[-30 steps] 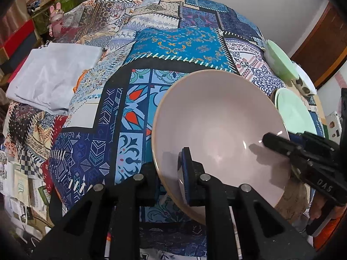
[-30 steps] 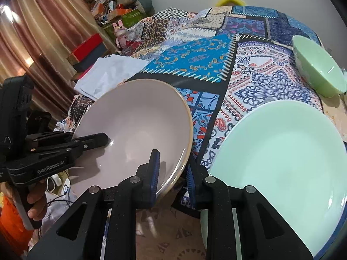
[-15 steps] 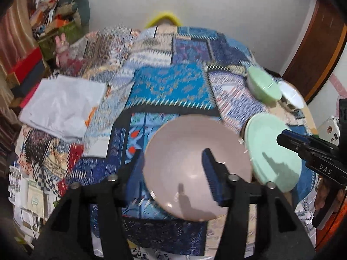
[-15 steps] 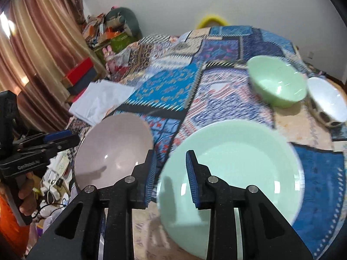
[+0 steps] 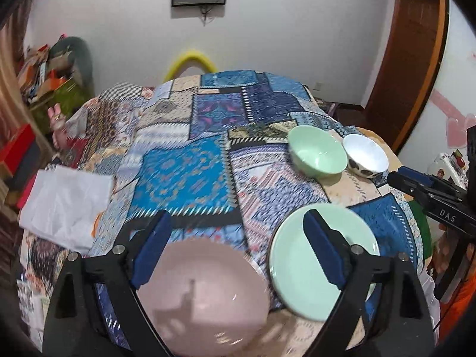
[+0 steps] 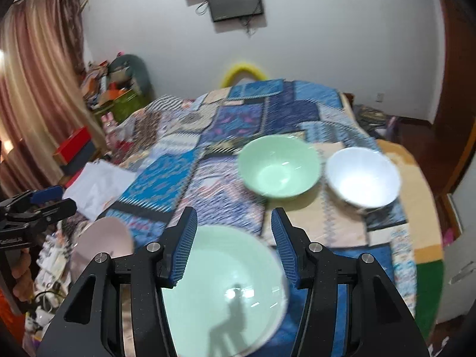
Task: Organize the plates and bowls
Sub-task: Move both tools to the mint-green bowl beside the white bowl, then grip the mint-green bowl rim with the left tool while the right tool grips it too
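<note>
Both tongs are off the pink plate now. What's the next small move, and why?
Probably bring the right tongs down onto the rim of the green plate to grip it. They hang open over it holding nothing, and it lies apart from the pink plate, so stacking them seems the next step.

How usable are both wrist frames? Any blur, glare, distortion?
Left wrist: strong fisheye bending, dark corners; motion smear on the quilt and pink plate, which carries a shadow. Right wrist: same bending; green bowl and white bowl smeared; green plate shows a lamp glint and a shadow; the curtain is bright.
</note>
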### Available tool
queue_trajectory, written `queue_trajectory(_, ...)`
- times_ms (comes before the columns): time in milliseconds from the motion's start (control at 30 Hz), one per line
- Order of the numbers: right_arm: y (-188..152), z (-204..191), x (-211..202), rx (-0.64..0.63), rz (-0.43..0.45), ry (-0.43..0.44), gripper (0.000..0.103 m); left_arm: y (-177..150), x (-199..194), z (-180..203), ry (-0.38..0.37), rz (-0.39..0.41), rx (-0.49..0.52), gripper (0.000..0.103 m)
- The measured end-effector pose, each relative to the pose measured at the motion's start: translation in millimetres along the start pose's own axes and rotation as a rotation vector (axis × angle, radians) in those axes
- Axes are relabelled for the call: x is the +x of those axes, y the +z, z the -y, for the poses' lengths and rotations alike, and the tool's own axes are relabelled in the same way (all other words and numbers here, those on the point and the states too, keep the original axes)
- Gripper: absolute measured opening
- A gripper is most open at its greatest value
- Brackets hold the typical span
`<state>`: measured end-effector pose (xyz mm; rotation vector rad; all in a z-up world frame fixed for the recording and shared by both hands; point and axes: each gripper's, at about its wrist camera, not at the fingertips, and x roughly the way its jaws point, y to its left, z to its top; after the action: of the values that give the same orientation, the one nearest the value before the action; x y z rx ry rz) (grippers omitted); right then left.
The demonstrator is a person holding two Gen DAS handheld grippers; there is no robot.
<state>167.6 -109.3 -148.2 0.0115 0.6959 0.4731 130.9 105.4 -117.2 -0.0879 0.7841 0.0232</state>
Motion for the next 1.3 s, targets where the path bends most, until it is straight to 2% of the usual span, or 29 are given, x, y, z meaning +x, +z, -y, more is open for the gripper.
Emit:
queue_trajectory(200,11,34,9,0.032,0.010,-0.047,0.048,26,42,20,-0.049,-0.040,-0.003,0.092)
queue_trajectory(367,18,55,40,0.058,-0.020,-0.063,0.048,41,81,34,-0.037,-0.064,0.005,0.092)
queue_trajectory(500,20,70,73,0.099,-0.063,-0.049,0.048,51,113,43,-0.056,-0.101,0.026,0.092)
queue_trajectory(633,16,80,102,0.134,-0.114,-0.031,0.034,57,142,47,-0.078,-0.133,0.021,0.092)
queue_trajectory(833,15,93,132,0.156,-0.169,-0.044,0.028,68,175,57,-0.091,-0.163,0.045,0.092)
queue_trajectory(933,15,96,137,0.165,-0.175,-0.035,0.022,73,187,64,-0.087,-0.166,0.069,0.092)
queue_trajectory(1133,18,89,139,0.114,-0.173,-0.073,0.024,81,208,72,-0.092,-0.183,0.082,0.092)
queue_trajectory(1267,18,88,139,0.112,-0.167,-0.038,0.023,84,224,73,-0.070,-0.188,0.080,0.090)
queue_trajectory(1300,17,87,138,0.110,-0.171,-0.015,0.023,85,228,73,-0.066,-0.197,0.078,0.086)
